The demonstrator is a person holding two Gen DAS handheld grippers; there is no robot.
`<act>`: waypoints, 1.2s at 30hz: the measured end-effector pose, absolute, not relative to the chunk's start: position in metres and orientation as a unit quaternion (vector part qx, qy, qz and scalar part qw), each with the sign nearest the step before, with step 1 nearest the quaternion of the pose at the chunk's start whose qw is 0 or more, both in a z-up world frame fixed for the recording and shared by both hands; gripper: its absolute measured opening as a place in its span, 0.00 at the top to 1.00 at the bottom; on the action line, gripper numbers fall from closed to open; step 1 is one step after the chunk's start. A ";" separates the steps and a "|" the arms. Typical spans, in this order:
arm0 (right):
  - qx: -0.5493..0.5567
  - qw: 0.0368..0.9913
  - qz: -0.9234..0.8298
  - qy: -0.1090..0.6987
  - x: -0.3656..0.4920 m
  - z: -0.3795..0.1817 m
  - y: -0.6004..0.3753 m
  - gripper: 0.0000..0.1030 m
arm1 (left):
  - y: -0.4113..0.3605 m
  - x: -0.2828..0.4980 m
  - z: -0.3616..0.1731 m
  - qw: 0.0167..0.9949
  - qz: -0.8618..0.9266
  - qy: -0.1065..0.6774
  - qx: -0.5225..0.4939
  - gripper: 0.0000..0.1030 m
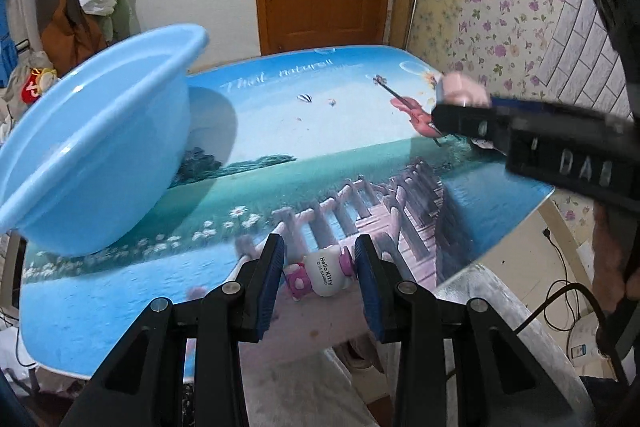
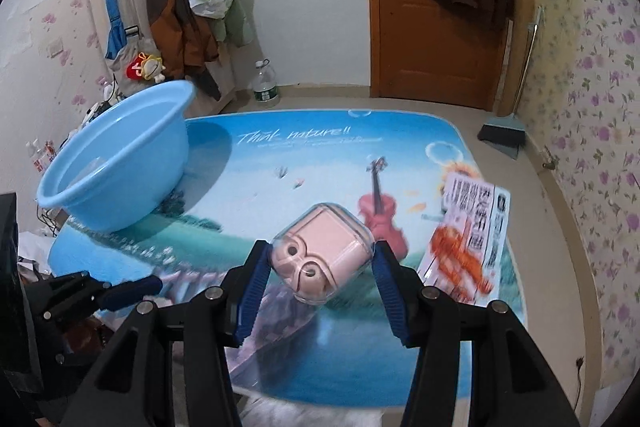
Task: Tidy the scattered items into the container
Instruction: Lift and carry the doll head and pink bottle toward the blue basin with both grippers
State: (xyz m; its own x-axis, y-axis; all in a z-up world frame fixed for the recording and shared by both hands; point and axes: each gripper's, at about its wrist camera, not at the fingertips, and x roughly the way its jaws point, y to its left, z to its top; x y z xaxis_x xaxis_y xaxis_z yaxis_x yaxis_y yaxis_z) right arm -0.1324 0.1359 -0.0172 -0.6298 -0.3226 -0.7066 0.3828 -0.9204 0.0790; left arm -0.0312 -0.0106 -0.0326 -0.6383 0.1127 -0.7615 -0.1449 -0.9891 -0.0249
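Pink hard-plastic earbud case clamped in right gripper; left gripper clamps white-pink Hello Kitty figure; light-blue plastic basin lies up-left of both.

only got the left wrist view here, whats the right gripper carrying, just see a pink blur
Observer: The right gripper holds a pink earbud-style case in a clear shell, pinched between its jaws above the table.
Operator: anything still lying on the table on that side
Observer: Yes, a printed packet with red and black lettering lies near the right edge, beside the violin picture.
Operator: is the blue basin empty
Observer: The right wrist view looks into the blue basin; its inside seems almost bare, with only a faint pale shape I cannot identify.
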 end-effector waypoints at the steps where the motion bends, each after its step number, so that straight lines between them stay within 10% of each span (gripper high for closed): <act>1: 0.384 0.196 -0.902 0.041 -0.127 -0.018 0.134 0.48 | -0.012 -0.028 -0.031 0.070 0.907 0.018 -0.415 0.66; 36: 0.322 0.160 -0.932 0.040 -0.067 -0.037 0.126 0.48 | -0.032 0.002 -0.025 0.040 0.927 -0.007 -0.373 0.66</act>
